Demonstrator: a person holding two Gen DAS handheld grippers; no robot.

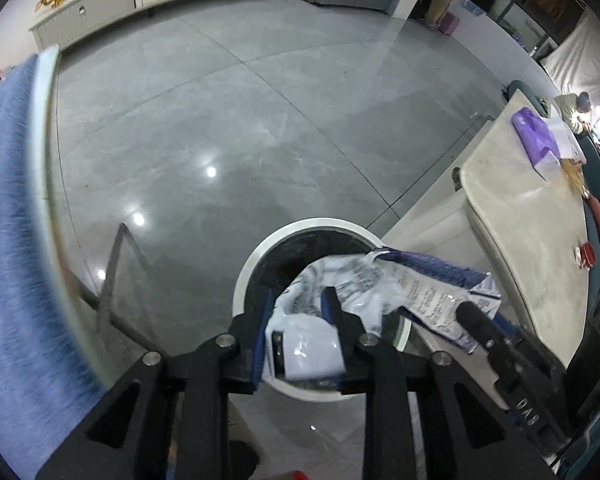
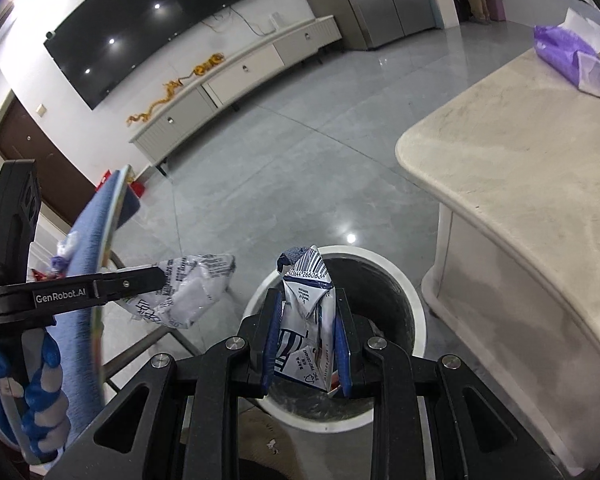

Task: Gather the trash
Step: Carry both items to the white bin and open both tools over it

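One white-rimmed bin [image 2: 414,300] stands on the floor just left of the counter [image 2: 540,184]. Above it the right tool [image 2: 306,336] is clenched on one crushed carton [image 2: 306,300], and the left tool [image 1: 300,332] grips one crumpled white wrapper [image 1: 312,344]. Centre each piece over the opening before letting go, one at a time.
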